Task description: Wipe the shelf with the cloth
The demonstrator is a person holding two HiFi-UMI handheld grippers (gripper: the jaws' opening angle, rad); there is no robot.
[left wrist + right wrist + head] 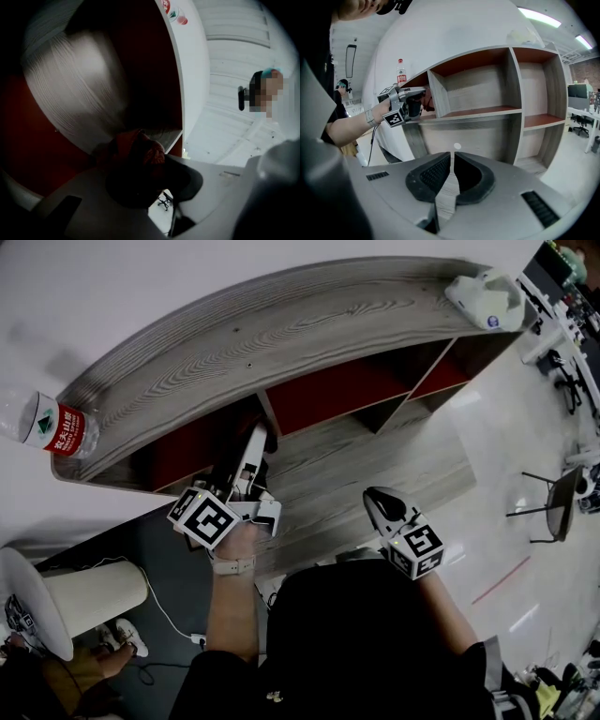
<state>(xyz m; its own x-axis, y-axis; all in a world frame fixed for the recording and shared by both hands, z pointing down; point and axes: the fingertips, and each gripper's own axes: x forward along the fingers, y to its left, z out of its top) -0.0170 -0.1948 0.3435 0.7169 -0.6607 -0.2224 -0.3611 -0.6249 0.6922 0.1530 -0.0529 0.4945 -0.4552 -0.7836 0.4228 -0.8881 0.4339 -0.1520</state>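
Red-labelled water bottle [52, 425], white round stool [56, 601] on the floor below the bottle, white plastic object [487, 298] far right of the bottle.

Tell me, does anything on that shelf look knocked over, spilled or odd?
Nothing looks spilled, broken or askew. The water bottle stands upright on top of the shelf, but close to its left end, so it may be worth watching. The left gripper holds a reddish cloth inside a compartment.
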